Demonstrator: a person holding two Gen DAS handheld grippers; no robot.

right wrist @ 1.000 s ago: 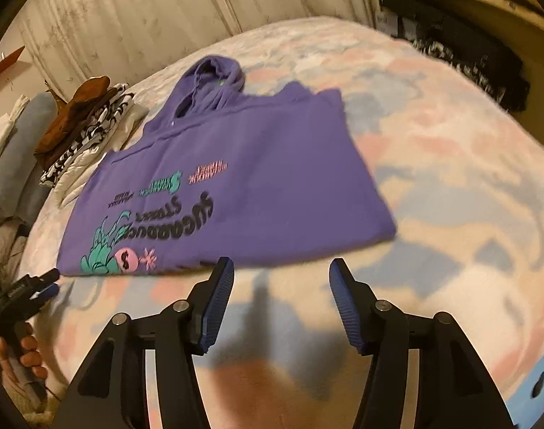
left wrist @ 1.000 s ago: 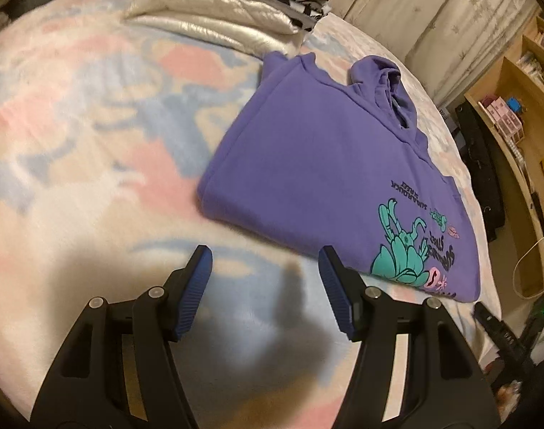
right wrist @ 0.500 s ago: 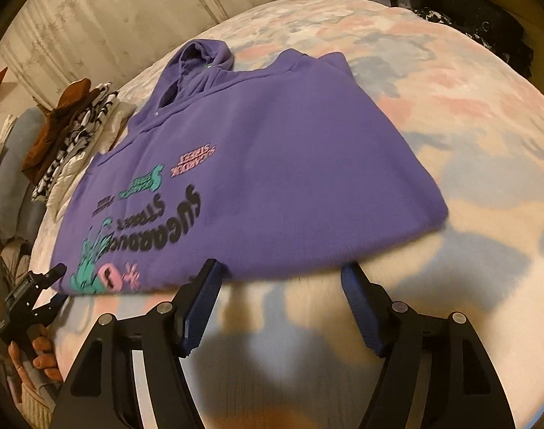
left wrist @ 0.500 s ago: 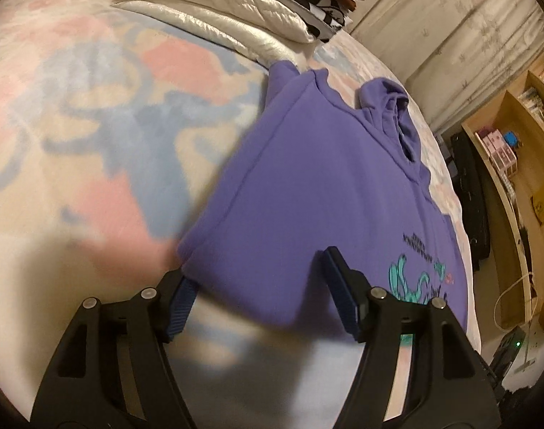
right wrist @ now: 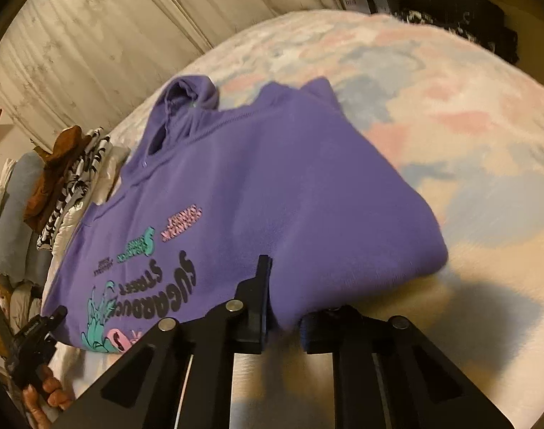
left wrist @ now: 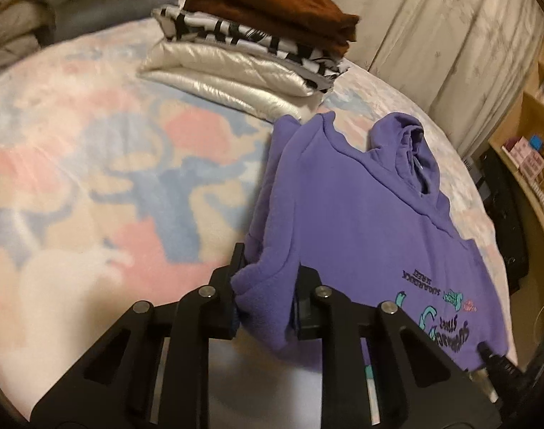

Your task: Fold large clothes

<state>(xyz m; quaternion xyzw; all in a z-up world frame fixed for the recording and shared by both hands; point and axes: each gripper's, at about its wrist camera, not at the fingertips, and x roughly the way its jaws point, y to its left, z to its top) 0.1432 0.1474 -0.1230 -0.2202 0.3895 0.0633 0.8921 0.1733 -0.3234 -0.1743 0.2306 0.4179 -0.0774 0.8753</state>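
A purple hoodie (left wrist: 350, 214) with a teal and pink print lies on the bed with its sleeves folded in and its hood toward the curtain; it also shows in the right wrist view (right wrist: 264, 178). My left gripper (left wrist: 268, 286) is shut on the near hem corner of the hoodie and lifts it a little. My right gripper (right wrist: 282, 307) is shut on the other near hem corner, the cloth bunched between its jaws. The other gripper shows at the lower left of the right wrist view (right wrist: 32, 336).
A stack of folded clothes (left wrist: 257, 46), brown over black-and-white over silvery, sits at the head of the pastel blanket (left wrist: 93, 164). A curtain (right wrist: 103, 35) hangs behind the bed. Wooden shelves (left wrist: 536, 150) stand at the right.
Both grippers moved forward to the hoodie's near hem and closed on its two corners. The hem has lifted slightly off the blanket.
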